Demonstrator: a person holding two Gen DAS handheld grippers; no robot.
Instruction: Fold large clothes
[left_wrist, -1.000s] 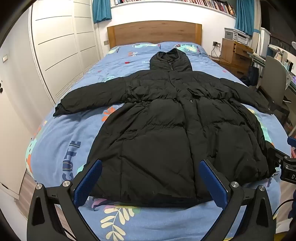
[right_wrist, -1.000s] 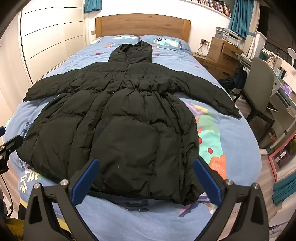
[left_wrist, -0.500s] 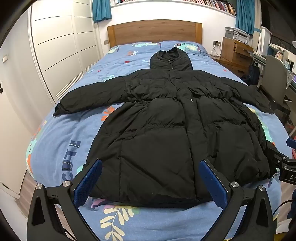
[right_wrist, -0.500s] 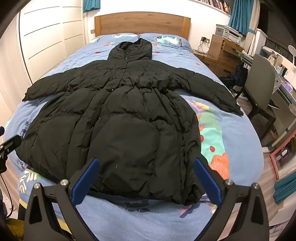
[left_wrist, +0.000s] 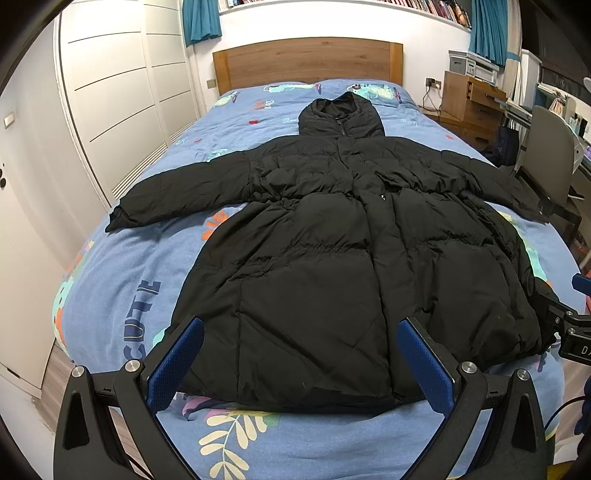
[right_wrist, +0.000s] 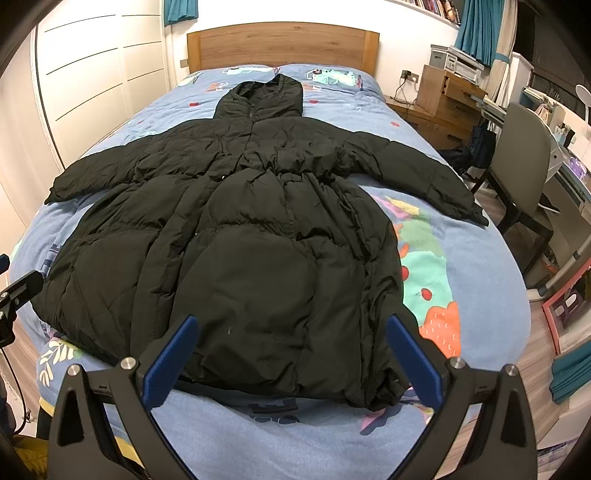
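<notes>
Black puffer coat (left_wrist: 332, 266) lies flat, front up, on the blue patterned bedspread (left_wrist: 122, 280); sleeves out to both sides, hood (left_wrist: 341, 116) toward the wooden headboard (left_wrist: 306, 61). Left gripper (left_wrist: 301, 354) at the hem's left part, blue pads spread wide, nothing held. Right gripper (right_wrist: 291, 350) at the hem's right part, likewise spread and empty. Desk chair (right_wrist: 524, 158) beside the bed, right side.

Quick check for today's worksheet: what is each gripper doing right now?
Left gripper: open, holding nothing, above the black coat's hem.
Right gripper: open, holding nothing, above the same hem.
</notes>
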